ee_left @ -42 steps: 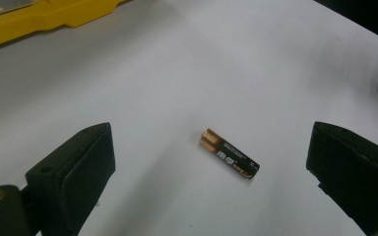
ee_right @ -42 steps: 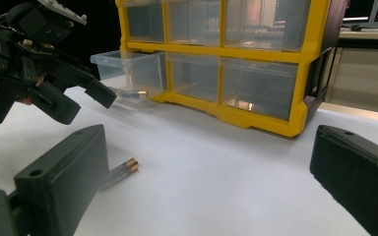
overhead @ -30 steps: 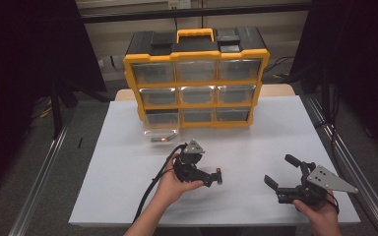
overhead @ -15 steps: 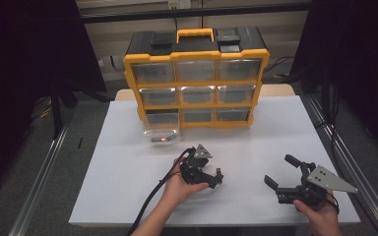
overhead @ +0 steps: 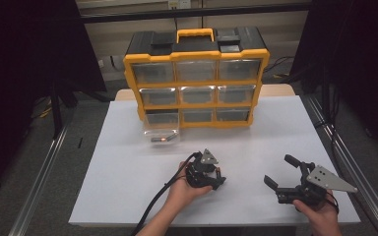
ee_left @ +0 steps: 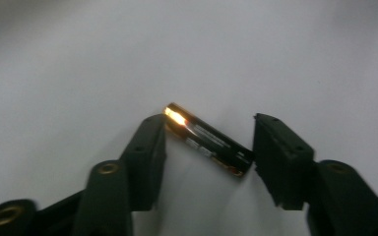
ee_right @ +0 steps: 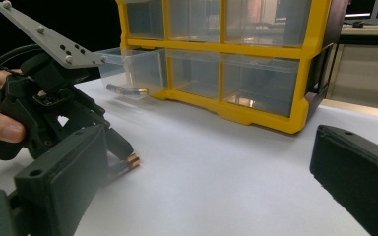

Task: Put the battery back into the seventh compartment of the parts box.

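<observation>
A black AA battery (ee_left: 209, 146) with a gold end lies on the white table (overhead: 128, 167), slanted between the two jaws of my left gripper (ee_left: 210, 127). The jaws stand open on either side of it, close to its ends. In the high view the left gripper (overhead: 215, 179) tips down onto the table at centre front. The right gripper view shows that same battery (ee_right: 128, 163) under the left gripper (ee_right: 54, 108). My right gripper (overhead: 279, 170) rests open and holds nothing at the front right; its jaws (ee_right: 209, 147) frame the table.
A yellow and black drawer organizer (overhead: 197, 78) stands at the back of the table. Its bottom-left clear drawer (overhead: 161, 132) is pulled out with another battery (overhead: 161, 140) inside. The left gripper's black cable (overhead: 152, 206) trails toward the front edge.
The left gripper has moved right and toward the front edge, and now tips down over the battery. The right gripper has stayed put.
</observation>
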{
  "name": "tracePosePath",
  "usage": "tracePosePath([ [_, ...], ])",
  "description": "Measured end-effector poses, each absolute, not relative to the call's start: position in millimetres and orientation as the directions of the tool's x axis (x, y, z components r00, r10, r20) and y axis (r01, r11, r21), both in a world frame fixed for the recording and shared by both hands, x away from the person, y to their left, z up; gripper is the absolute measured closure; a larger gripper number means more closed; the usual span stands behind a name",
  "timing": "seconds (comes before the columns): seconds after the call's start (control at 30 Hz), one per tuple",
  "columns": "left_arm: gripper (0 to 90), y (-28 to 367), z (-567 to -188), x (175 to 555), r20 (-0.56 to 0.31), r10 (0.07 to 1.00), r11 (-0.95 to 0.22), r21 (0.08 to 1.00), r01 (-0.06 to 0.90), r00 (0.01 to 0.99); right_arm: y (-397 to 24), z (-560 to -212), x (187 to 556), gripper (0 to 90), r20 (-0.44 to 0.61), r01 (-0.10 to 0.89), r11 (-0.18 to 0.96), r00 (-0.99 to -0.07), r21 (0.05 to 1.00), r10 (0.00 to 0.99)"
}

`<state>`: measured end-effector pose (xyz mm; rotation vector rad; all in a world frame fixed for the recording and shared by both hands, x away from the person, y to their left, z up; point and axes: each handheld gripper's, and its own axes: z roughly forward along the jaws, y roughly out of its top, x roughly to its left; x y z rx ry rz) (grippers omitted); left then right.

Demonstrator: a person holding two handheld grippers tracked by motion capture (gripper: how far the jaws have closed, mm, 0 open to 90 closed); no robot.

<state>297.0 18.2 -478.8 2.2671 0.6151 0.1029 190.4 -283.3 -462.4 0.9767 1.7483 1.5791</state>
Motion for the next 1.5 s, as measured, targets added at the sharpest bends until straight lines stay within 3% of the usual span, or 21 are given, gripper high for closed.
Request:
tracePosePath([
  [0.4,72.3,32.0,-474.1,311.6,-0.159,0.533,-0.559,0.671,0.487,0.831,-283.8,-462.1,190.4,1.0,0.054,0.135,0.027,-0.561,0.99,0.826],
  [0.43,71.8,32.0,-473.8,312.0,-0.159,0.549,-0.539,0.683,0.493,0.82,-283.6,-462.1,190.4,1.0,0.054,0.135,0.027,-0.562,0.99,0.826],
  [0.5,62.8,33.6,-471.2,314.7,-0.165,0.556,-0.534,0.681,0.502,0.815,-283.5,-461.9,190.4,1.0,0.051,0.134,0.03,-0.561,0.991,0.826],
  [0.73,68.5,28.2,-476.4,321.0,-0.167,0.584,-0.495,0.702,0.512,0.795,-283.5,-461.9,190.3,1.0,0.051,0.134,0.03,-0.56,0.991,0.827],
  [0.97,77.1,27.6,-475.1,330.3,-0.162,0.592,-0.539,0.648,0.538,0.789,-283.8,-461.7,190.3,1.0,0.048,0.131,0.032,-0.561,0.991,0.827],
  [1.5,77.3,53.6,-439.9,341.2,-0.301,0.577,-0.45,0.658,0.603,0.759,-283.7,-461.5,190.1,1.0,0.051,0.133,0.029,-0.561,0.991,0.826],
])
